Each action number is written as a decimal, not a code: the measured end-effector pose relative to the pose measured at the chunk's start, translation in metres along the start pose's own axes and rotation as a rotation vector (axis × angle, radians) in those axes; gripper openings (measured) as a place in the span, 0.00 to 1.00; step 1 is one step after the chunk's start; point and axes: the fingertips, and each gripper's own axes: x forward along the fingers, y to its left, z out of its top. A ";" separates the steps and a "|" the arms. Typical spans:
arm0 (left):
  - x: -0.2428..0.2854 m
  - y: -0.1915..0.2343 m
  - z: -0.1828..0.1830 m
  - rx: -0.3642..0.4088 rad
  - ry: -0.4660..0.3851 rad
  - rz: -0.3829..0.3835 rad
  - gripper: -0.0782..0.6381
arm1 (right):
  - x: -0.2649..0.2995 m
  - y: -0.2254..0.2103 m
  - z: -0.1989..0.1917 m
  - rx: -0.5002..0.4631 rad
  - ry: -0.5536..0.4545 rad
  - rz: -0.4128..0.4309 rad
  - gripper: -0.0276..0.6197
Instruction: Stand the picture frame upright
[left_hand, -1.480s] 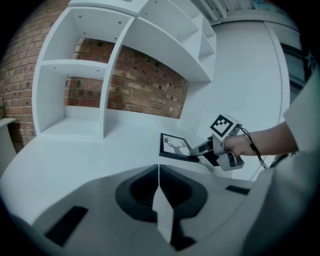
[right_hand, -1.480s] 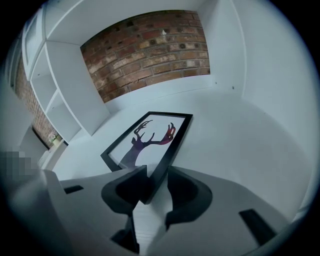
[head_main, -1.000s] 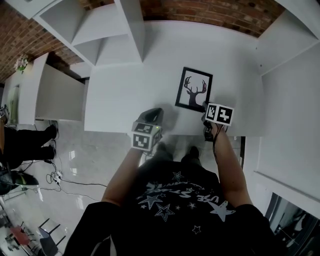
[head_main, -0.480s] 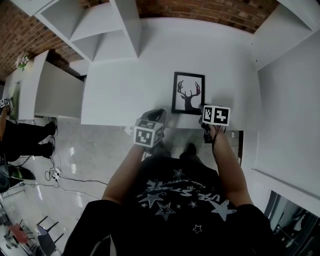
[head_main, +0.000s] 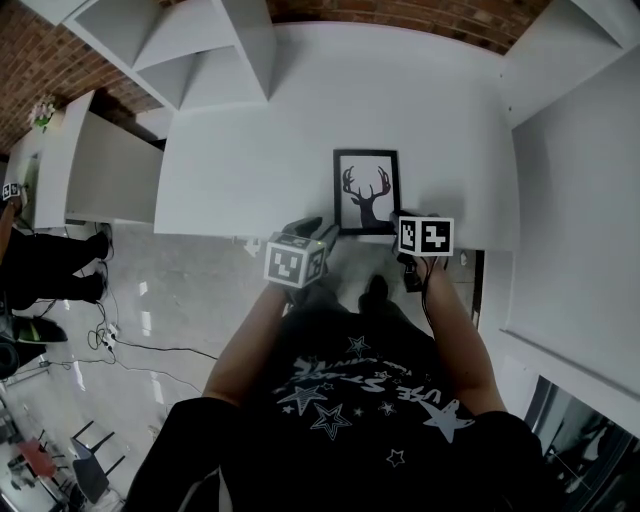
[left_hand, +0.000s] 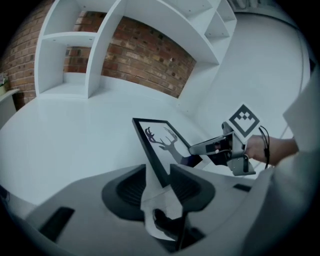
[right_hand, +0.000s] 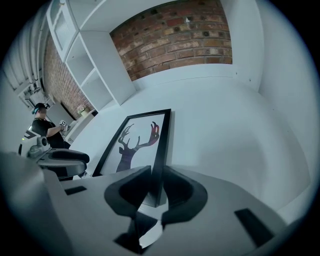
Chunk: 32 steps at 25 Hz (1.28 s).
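We see the picture frame (head_main: 366, 192) at the near edge of the white table (head_main: 250, 170). Our right tongs (right_hand: 156, 175) are clamped on its right side. Our left tongs (left_hand: 157, 172) have just been opening. Their jaws stand apart around the frame's near left corner without pinching it.

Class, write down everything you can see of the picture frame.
The picture frame is a thin black rectangle around a white print with a dark deer-head silhouette. It lies face up, not upright, at the table's near edge. The right claw clamps its right side. The left claw, whose jaws have just been opening, straddles its near left corner without pressing.
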 end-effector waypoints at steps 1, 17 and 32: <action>-0.001 -0.004 -0.003 -0.012 0.007 0.000 0.31 | -0.002 0.000 -0.003 -0.004 0.003 0.006 0.18; 0.004 -0.037 -0.055 -0.264 0.110 -0.005 0.40 | -0.019 0.003 -0.039 -0.037 0.063 0.099 0.17; 0.015 -0.042 -0.063 -0.337 0.099 -0.059 0.29 | -0.023 0.006 -0.050 -0.069 0.085 0.131 0.17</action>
